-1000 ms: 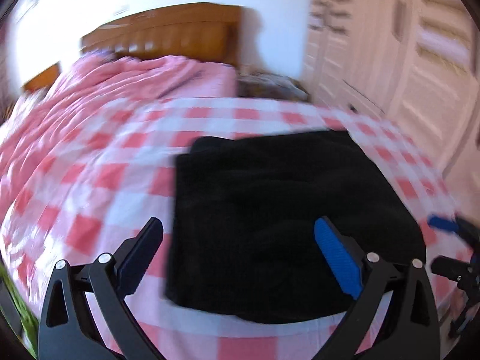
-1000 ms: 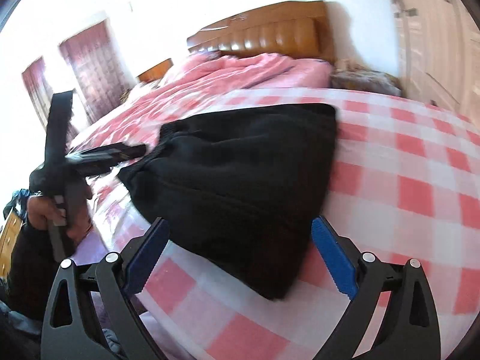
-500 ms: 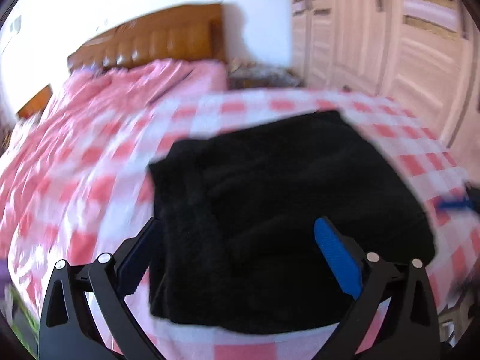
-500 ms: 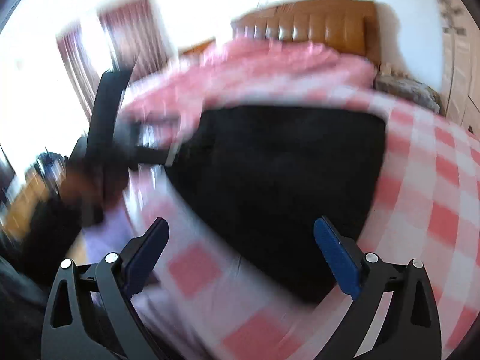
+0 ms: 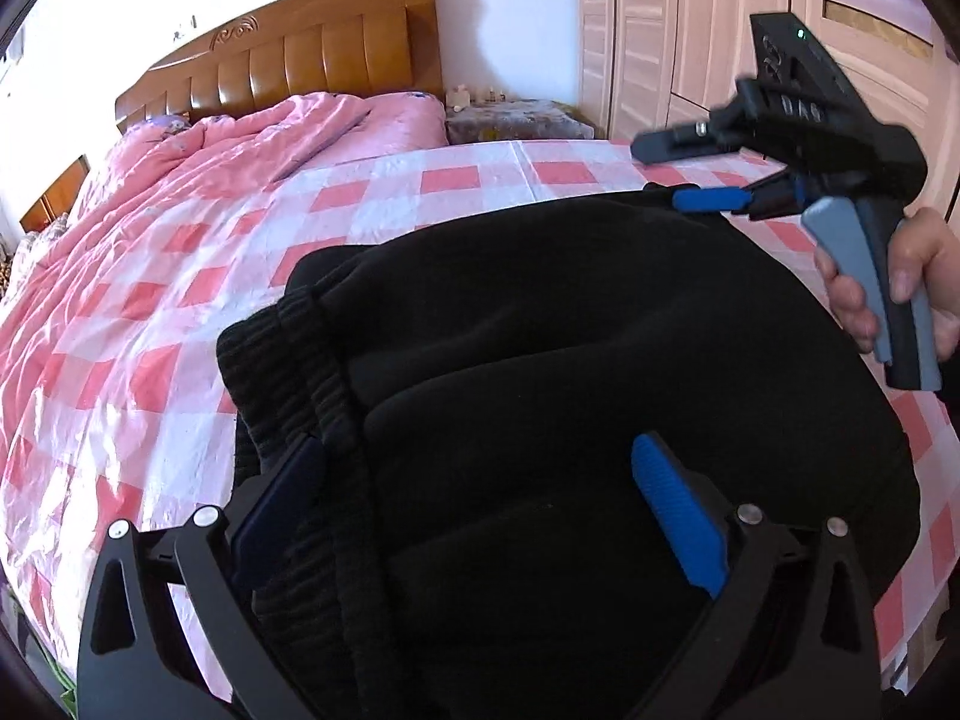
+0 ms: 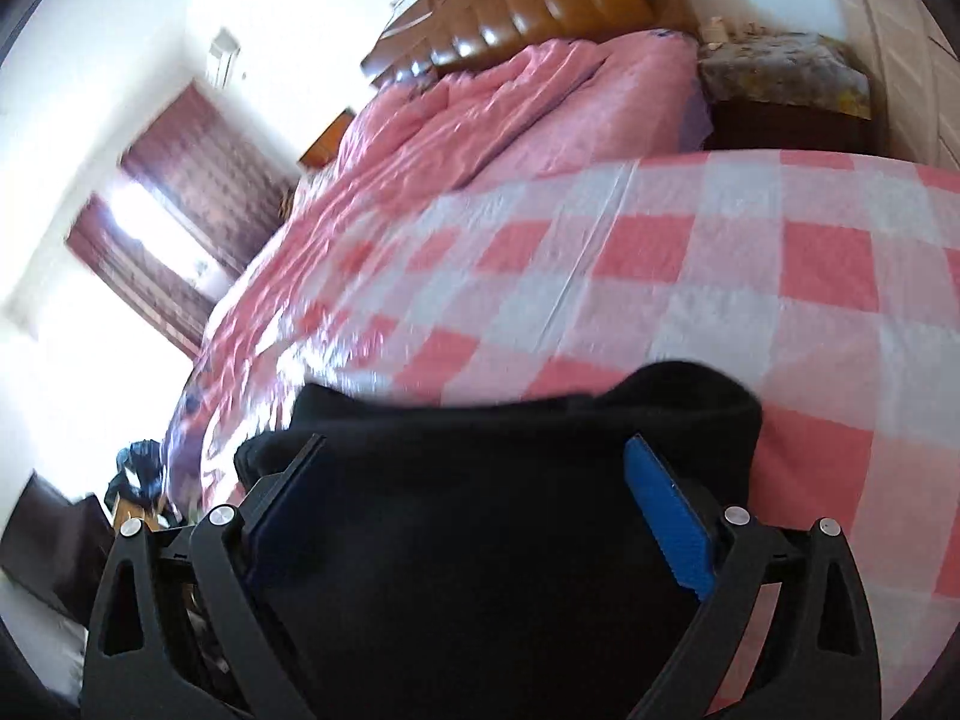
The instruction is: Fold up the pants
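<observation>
The black pants [image 5: 570,360] lie folded in a thick stack on the pink-and-white checked bed cover [image 5: 180,312], ribbed waistband at the left. My left gripper [image 5: 480,498] is open and low over the near edge of the stack, its jaws wide apart on either side of the cloth. My right gripper [image 6: 474,486] is open too, right over the far corner of the pants [image 6: 510,480]. It also shows in the left wrist view [image 5: 708,199], held in a hand at the pants' far right edge.
A crumpled pink quilt [image 5: 198,180] lies toward the wooden headboard [image 5: 288,66]. A covered bedside stand [image 5: 510,120] sits beside it. Wardrobe doors [image 5: 660,30] line the right wall. Curtains [image 6: 180,228] hang at the left.
Both grippers have come down close onto the pants. The right one swung from the near side to the far right corner. Both jaws stay open.
</observation>
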